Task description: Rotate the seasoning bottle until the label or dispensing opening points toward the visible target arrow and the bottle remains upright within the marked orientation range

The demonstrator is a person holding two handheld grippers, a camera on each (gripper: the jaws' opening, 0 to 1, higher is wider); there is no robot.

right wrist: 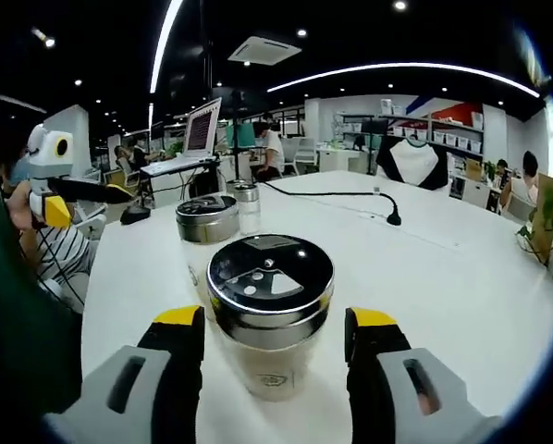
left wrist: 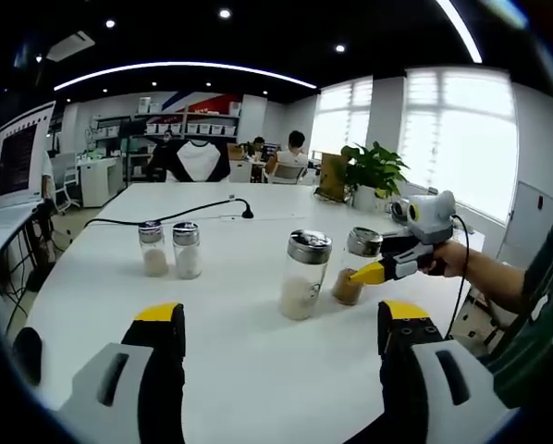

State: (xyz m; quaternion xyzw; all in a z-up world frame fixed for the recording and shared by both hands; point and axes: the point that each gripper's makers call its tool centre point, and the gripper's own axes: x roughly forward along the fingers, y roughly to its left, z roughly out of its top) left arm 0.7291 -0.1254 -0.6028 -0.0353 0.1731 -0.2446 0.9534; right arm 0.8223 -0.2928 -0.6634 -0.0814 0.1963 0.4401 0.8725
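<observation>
The seasoning bottle (right wrist: 270, 296) stands upright on the white table (right wrist: 443, 277). It has a glass body and a chrome lid with dispensing holes on top. My right gripper (right wrist: 275, 324) straddles it, one yellow-tipped jaw on each side, with thin gaps showing beside the lid. In the left gripper view the same bottle (left wrist: 353, 268) holds brown seasoning, and the right gripper (left wrist: 376, 270) reaches it from the right. My left gripper (left wrist: 281, 319) hovers open over the near table, holding nothing. No arrow mark shows.
A taller jar (left wrist: 304, 275) of pale grains stands just left of the brown bottle. Two small shakers (left wrist: 169, 250) sit further left. A black cable (left wrist: 165, 217) crosses the far table. A potted plant (left wrist: 374, 176) stands behind. A laptop (right wrist: 202, 129) sits far off.
</observation>
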